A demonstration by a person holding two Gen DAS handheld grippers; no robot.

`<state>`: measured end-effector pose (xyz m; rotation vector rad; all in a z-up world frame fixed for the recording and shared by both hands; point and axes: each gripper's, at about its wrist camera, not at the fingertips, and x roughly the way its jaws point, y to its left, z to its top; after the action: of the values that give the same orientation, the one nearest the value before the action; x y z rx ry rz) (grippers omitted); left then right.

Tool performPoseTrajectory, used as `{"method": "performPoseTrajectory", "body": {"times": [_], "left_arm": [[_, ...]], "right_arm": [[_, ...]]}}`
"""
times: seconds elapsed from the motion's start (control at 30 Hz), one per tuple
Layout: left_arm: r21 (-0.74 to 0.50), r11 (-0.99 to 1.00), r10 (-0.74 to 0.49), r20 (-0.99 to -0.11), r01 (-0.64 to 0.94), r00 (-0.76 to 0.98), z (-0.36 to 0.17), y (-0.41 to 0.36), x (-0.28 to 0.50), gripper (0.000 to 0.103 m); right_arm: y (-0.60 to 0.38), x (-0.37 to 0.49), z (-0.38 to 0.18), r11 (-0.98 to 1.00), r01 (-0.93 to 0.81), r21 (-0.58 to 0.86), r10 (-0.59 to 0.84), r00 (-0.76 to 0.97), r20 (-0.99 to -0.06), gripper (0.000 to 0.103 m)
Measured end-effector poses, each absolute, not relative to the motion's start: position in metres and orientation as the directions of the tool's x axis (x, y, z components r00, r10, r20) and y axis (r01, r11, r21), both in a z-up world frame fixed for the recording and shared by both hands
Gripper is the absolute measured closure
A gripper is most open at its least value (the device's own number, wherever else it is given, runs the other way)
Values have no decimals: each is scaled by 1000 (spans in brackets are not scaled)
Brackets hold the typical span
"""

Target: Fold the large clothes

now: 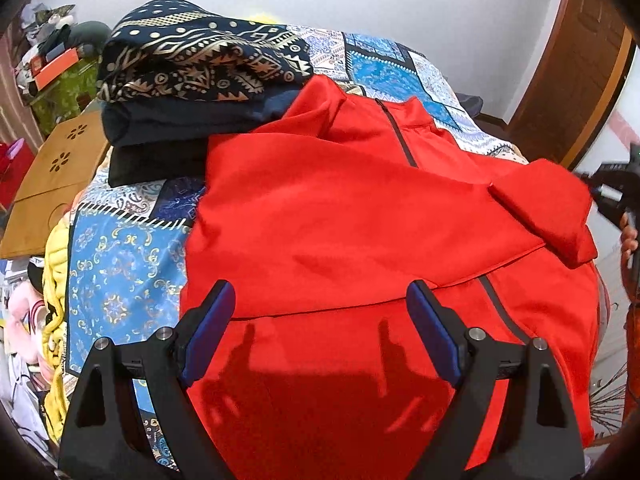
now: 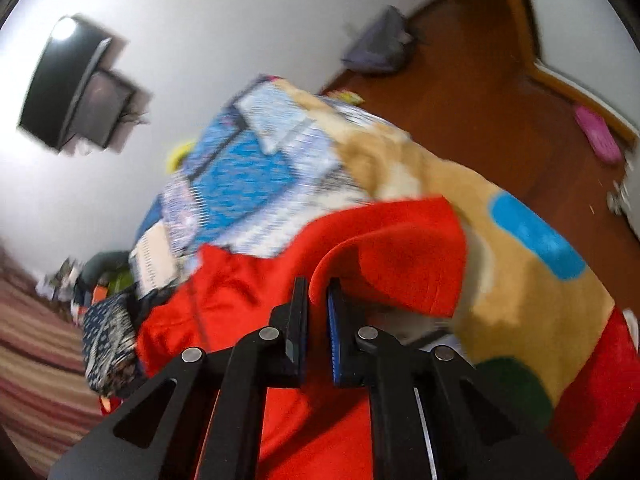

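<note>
Red jacket (image 1: 360,220) (smooth, zippered): right gripper (image 2: 317,292) pinches its sleeve; left gripper (image 1: 322,300) spread.

A: Item one? 
B: Patchwork bedspread (image 1: 372,68), blue and white, covering the bed. 
A: Beside the bed? 
B: Wooden board (image 1: 56,168) with flower-shaped cutouts, at its left; an orange box (image 1: 54,66) on a cluttered surface behind it. 
A: Wall and floor? 
B: Dark wall-mounted television (image 2: 72,84); brown wooden floor (image 2: 472,92) with a pink slipper (image 2: 598,140) and a grey cushion (image 2: 380,44) by the wall.
</note>
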<state>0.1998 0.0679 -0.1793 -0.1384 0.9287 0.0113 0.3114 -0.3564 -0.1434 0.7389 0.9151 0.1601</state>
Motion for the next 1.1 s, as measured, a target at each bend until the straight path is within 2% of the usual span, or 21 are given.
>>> {"method": "performPoseTrajectory", "body": {"times": [0.23, 0.33, 0.47, 0.73, 0.77, 0.93, 1.0, 1.07, 1.1], "left_arm": [[-102, 992, -27, -765, -80, 644, -167, 78, 188, 16], [-116, 989, -30, -754, -87, 656, -163, 84, 183, 16], [-124, 986, -22, -751, -108, 659, -160, 93, 174, 16], [-128, 981, -7, -777, -148, 629, -170, 111, 158, 16], [-132, 979, -7, -782, -154, 623, -171, 113, 157, 16], [-127, 978, -2, -799, -165, 601, -177, 115, 155, 16], [-121, 980, -2, -804, -160, 595, -178, 112, 157, 16], [-115, 982, -6, -809, -149, 587, -178, 107, 160, 16], [-111, 984, -10, -813, -137, 583, -178, 101, 164, 16]], "right_arm": [[-272, 293, -66, 784, -106, 612, 523, 643, -559, 95], [-226, 286, -54, 788, -224, 574, 575, 600, -556, 95], [-168, 281, -75, 798, -314, 515, 600, 494, -629, 95], [-82, 250, -173, 797, -407, 446, 551, 187, -813, 94], [-77, 247, -177, 797, -418, 435, 539, 168, -826, 92], [-68, 224, -185, 803, -484, 348, 467, 146, -872, 91], [-72, 217, -177, 792, -507, 342, 471, 151, -869, 82], [-79, 213, -166, 780, -521, 347, 488, 160, -858, 66], [-86, 210, -161, 775, -527, 347, 500, 177, -848, 66]]}}
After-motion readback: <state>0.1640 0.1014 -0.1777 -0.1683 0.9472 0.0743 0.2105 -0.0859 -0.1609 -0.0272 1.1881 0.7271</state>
